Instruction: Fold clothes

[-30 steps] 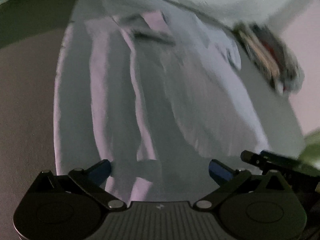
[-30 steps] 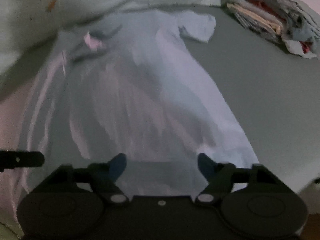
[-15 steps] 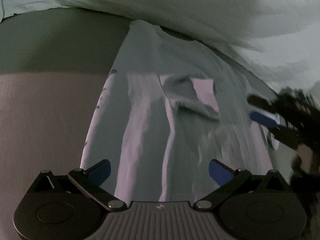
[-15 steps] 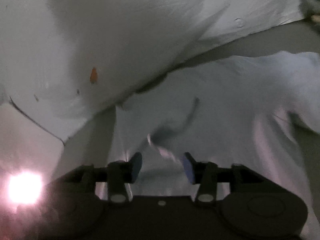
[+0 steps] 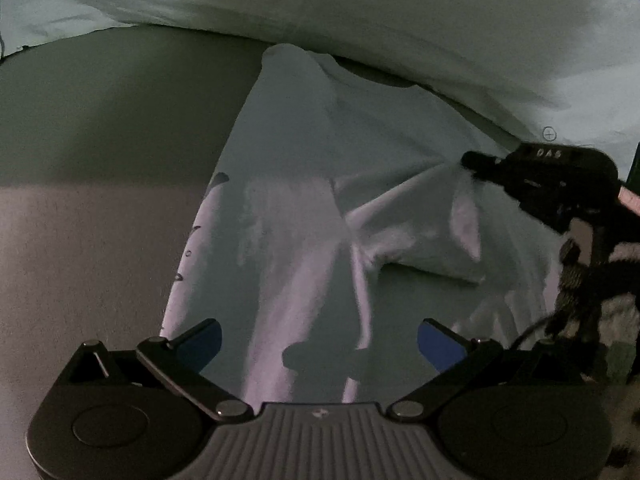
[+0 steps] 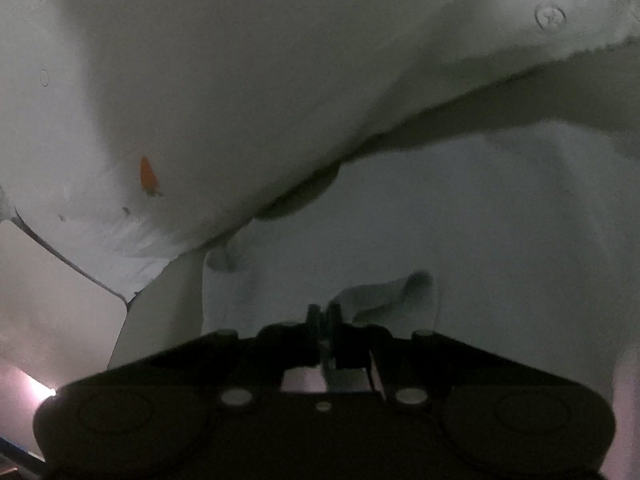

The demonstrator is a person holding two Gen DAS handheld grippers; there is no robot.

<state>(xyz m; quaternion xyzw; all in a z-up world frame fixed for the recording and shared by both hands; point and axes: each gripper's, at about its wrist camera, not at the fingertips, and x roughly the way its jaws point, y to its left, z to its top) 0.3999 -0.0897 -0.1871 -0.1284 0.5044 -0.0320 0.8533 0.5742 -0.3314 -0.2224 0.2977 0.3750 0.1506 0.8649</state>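
1. Now the right tool (image 6: 324, 312) is pinching a raised fold of the shirt (image 5: 304, 208), which is lying flat on the grey surface (image 5: 100, 128), collar end at 12 o'clock.
2. Ideally, it is lifting slowly while the left tool (image 5: 320, 340), spread and empty, is hovering over the hem.
3. Only the left view is showing the whole shirt; the right view is showing the closed grip.

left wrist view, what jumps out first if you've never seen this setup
The pale shirt spread lengthwise down the middle over the grey surface. At its right edge the right gripper pinches a fold of it, while the left gripper hangs wide open over the near hem. A white patterned quilt fills the top.
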